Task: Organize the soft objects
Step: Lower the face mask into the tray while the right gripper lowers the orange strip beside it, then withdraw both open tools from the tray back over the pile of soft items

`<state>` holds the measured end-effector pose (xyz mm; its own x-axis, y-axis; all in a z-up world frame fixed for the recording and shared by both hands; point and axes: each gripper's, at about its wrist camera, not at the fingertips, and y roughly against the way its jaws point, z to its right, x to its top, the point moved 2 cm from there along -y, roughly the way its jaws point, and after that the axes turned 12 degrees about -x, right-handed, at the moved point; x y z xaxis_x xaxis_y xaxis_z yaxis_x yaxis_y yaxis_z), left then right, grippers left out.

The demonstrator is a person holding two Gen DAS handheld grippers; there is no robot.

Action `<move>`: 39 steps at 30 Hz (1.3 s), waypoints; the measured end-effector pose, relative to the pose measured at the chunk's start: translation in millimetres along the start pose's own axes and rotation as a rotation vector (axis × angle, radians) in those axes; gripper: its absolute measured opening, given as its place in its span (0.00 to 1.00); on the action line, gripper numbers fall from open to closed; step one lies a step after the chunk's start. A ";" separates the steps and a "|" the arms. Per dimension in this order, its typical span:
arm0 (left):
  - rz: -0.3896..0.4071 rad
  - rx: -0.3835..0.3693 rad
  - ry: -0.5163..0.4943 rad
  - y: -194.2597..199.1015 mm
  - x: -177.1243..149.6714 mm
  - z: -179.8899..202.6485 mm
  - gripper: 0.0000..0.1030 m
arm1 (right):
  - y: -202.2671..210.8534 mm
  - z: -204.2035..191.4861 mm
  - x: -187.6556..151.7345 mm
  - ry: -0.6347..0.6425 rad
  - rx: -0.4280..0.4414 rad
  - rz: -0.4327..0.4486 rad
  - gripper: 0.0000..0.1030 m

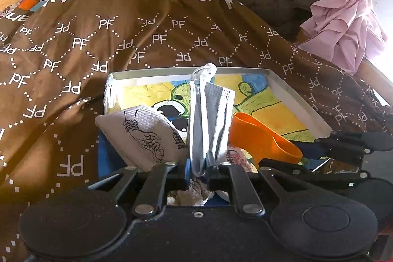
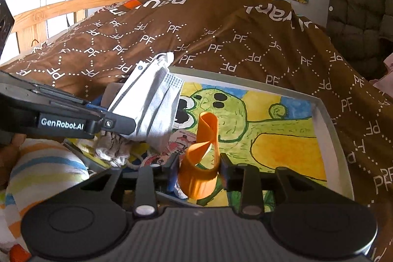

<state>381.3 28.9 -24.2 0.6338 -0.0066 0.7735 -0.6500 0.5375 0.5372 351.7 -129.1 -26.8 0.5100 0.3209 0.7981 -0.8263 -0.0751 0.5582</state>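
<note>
Pinched between our left gripper (image 1: 198, 170) fingers, a folded face mask (image 1: 211, 119) stands upright, grey-white, pleated, ear loops bunched on top. Our right gripper (image 2: 199, 172) squeezes a curled orange band (image 2: 203, 154). Both hang over the shallow white tray (image 2: 329, 119) lying on the brown bedspread (image 1: 73, 53), beside a grey printed pouch (image 1: 142, 136).

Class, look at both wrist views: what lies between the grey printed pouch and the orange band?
The folded face mask, pinched upright in the left gripper, stands between the pouch and the orange band; the left wrist view shows this.
</note>
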 end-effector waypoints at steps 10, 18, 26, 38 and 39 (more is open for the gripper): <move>0.009 0.030 -0.016 11.6 1.1 10.3 0.33 | 17.4 9.3 0.5 -0.013 -0.018 0.038 0.53; 0.056 0.046 -0.022 32.3 4.3 23.3 0.50 | 41.4 17.5 3.7 -0.015 -0.038 0.092 0.71; 0.110 0.045 -0.053 62.8 5.4 43.4 0.73 | 74.1 32.0 5.9 -0.060 -0.071 0.156 0.89; 0.212 0.060 -0.086 122.6 -7.2 83.8 0.95 | 144.1 45.3 -2.8 -0.124 -0.108 0.233 1.00; 0.216 0.060 -0.091 127.1 -9.5 87.4 0.95 | 149.9 45.7 -4.3 -0.126 -0.112 0.240 1.00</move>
<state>256.1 23.6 66.1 0.4387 0.0256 0.8983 -0.7918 0.4837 0.3730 236.6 -184.9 63.8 0.3168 0.1858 0.9301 -0.9445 -0.0279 0.3272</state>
